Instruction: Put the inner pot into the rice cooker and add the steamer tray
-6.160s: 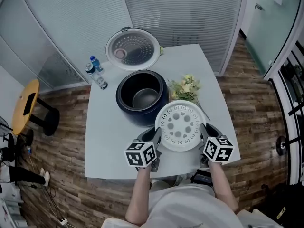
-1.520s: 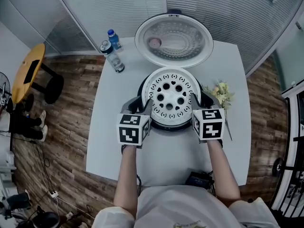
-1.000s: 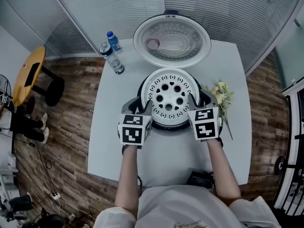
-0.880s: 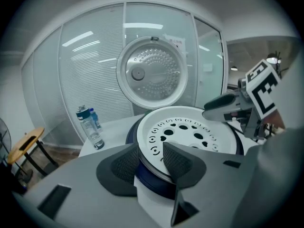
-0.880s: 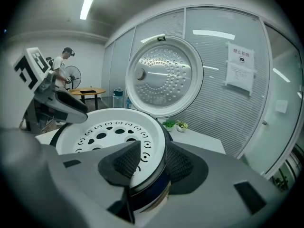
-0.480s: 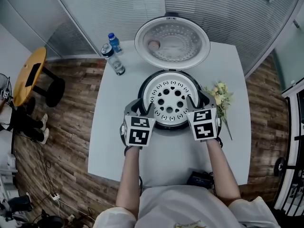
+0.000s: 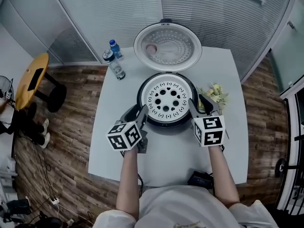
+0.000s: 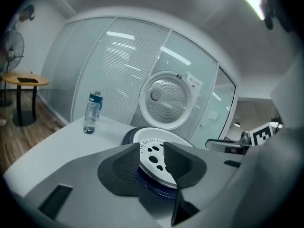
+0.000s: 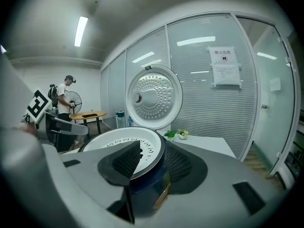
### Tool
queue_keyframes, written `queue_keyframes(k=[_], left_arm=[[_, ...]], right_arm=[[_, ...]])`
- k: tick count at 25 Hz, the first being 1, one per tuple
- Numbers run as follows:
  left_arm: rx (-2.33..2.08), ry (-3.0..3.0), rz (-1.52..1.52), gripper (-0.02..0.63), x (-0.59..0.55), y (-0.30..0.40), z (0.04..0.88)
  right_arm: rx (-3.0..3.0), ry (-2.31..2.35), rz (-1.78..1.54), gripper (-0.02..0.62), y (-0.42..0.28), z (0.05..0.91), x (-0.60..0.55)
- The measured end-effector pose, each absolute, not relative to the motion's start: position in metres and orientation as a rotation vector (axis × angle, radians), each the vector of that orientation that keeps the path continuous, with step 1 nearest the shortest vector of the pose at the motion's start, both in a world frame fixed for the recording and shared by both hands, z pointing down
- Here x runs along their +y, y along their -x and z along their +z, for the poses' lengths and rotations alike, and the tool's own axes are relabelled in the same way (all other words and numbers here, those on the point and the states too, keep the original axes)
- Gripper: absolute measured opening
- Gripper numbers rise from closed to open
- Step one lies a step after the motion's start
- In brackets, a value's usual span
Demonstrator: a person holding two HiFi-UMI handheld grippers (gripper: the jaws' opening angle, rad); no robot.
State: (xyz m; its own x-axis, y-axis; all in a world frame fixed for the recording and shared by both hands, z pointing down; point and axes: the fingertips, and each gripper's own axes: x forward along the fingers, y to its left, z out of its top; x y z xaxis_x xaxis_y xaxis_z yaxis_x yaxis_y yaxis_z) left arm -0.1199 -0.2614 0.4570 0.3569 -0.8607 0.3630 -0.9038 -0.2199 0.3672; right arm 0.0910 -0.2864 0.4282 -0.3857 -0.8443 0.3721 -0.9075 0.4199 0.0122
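The white perforated steamer tray point(image 7: 166, 99) lies level in the mouth of the dark rice cooker point(image 7: 164, 123), whose lid point(image 7: 164, 46) stands open behind it. The tray covers the inner pot. My left gripper point(image 7: 137, 115) hangs just off the cooker's near-left side. Its jaws have just been opening and now hold nothing, and in the left gripper view the tray point(image 8: 154, 144) shows beyond the gap. My right gripper point(image 7: 202, 106) sits at the cooker's right edge. Its jaws have also just been opening, and the cooker's rim point(image 9: 149, 177) shows between the pads without being pressed.
Two water bottles point(image 7: 114, 65) stand at the white table's point(image 7: 171, 156) back left, and a small flower bunch point(image 7: 213, 93) lies right of the cooker. A black object point(image 7: 199, 178) rests at the near edge. A round stool point(image 7: 31, 80) stands on the floor to the left.
The tray has sunk into the cooker's mouth and both grippers have let go of it. Both have drawn back toward me, and the left one has rolled.
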Motion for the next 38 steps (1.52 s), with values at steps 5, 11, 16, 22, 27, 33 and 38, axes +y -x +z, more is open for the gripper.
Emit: queue_keyframes(k=[5, 11, 16, 22, 27, 33, 38], left_arm=[[-1.536, -2.118, 0.08, 0.161, -0.231, 0.112, 0.452], [-1.542, -2.144, 0.091, 0.16, -0.195, 0.09, 0.453], [-1.508, -2.238, -0.008, 0.021, -0.163, 0.075, 0.432], [-1.527, -2.313, 0.069, 0.011, -0.137, 0.061, 0.428], [-1.537, -2.341, 0.133, 0.01, -0.134, 0.048, 0.426], [-1.537, -2.381, 0.181, 0.011, -0.127, 0.044, 0.425], [-1.514, -2.389, 0.185, 0.009, -0.125, 0.039, 0.427]], right_arm=[[-2.417, -1.484, 0.372, 0.161, -0.093, 0.432, -0.253], [-2.499, -1.389, 0.46, 0.093, -0.092, 0.436, -0.209], [-2.702, -1.196, 0.643, 0.034, -0.081, 0.428, -0.168], [-2.661, -1.238, 0.578, 0.02, -0.09, 0.431, -0.144], [-2.652, -1.287, 0.551, 0.018, -0.104, 0.422, -0.136], [-2.642, -1.305, 0.574, 0.017, -0.11, 0.424, -0.129], [-2.633, -1.287, 0.579, 0.017, -0.112, 0.427, -0.127]])
